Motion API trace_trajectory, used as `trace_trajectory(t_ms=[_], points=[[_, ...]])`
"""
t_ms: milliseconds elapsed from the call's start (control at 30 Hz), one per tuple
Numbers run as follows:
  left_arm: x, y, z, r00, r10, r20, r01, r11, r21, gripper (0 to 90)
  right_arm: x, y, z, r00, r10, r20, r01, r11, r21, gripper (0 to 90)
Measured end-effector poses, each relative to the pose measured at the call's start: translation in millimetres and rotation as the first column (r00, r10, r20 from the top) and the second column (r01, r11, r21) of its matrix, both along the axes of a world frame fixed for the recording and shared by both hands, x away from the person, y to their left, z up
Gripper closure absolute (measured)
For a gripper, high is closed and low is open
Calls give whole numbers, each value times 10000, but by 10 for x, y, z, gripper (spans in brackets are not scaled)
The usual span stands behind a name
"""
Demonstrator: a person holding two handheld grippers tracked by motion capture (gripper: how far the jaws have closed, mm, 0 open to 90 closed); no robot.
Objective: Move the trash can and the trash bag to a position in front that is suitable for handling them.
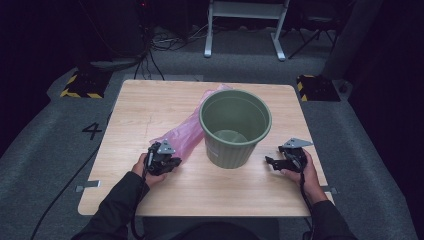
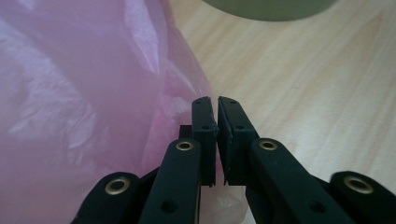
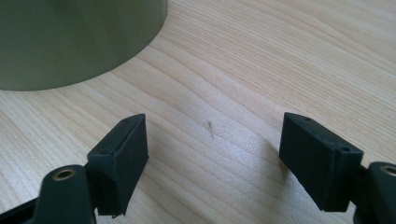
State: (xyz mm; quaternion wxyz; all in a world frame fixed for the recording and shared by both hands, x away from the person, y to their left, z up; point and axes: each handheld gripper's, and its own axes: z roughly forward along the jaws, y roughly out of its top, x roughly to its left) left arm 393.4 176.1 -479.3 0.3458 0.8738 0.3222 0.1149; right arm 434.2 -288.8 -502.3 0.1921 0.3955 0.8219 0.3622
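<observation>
A pink plastic bag (image 1: 185,131) lies on the wooden table (image 1: 145,100), stretching from behind a green bin (image 1: 227,155) toward the front left. My left gripper (image 1: 174,161) sits at the bag's near end. In the left gripper view its jaws (image 2: 217,100) are pressed together at the edge of the bag (image 2: 84,93), with the thin film caught at the pads. The bin stands upright and holds nothing. My right gripper (image 1: 270,162) rests to the right of the bin, and its jaws (image 3: 215,128) stand wide apart over bare wood, with the bin's wall (image 3: 70,37) ahead on the left.
The bin's base (image 2: 271,9) shows at the top of the left gripper view. Bare table lies in front of the bin between my hands. Beyond the table are grey floor, cables and a white table frame (image 1: 245,20).
</observation>
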Motion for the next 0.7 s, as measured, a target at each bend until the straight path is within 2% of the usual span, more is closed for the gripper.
trace_trajectory(t_ms=[33,167,233,300,367,433,467,533,567,600,633,700], points=[[-48,-72,-13,9995,-330,29,329,9993,186,852,-1,1,0,10000,8,11,-8,10000,-8,243],[-148,-176,-10,9986,-499,159,496,9987,130,790,-5,2,0,10000,27,22,-27,10000,-2,248],[-208,-202,8,9984,-457,321,454,9989,91,695,-4,0,0,10000,37,7,-37,10000,13,249],[-290,-215,46,9975,-508,490,507,9987,34,658,-4,-1,0,10000,46,-9,-46,10000,26,250],[-364,-206,95,9967,-467,659,477,9988,-140,557,-5,-3,0,10000,70,-35,-70,10000,46,250],[-389,-194,115,9962,-495,723,517,9982,-296,500,-5,-3,0,10000,80,-47,-79,10000,55,250],[-442,-141,183,9941,-284,1043,346,9977,-577,416,-5,-3,0,10000,78,-59,-78,10000,62,249],[-460,-78,236,9923,19,1238,82,9967,-805,303,-4,-3,0,9999,83,-65,-83,9999,67,249],[-460,-78,236,9923,19,1238,82,9967,-805,272,-4,-3,0,9999,83,-65,-83,9999,67,249],[-459,15,294,9880,329,1511,-164,9939,-1095,241,-4,-3,0,9999,76,-72,-76,9999,72,249],[-450,76,332,9856,539,1602,-330,9909,-1304,226,-4,-3,0,9999,76,-77,-76,9999,76,249],[-434,170,403,9793,985,1770,-734,9870,-1430,215,-2,-3,0,9999,57,-102,-56,9999,95,248]])
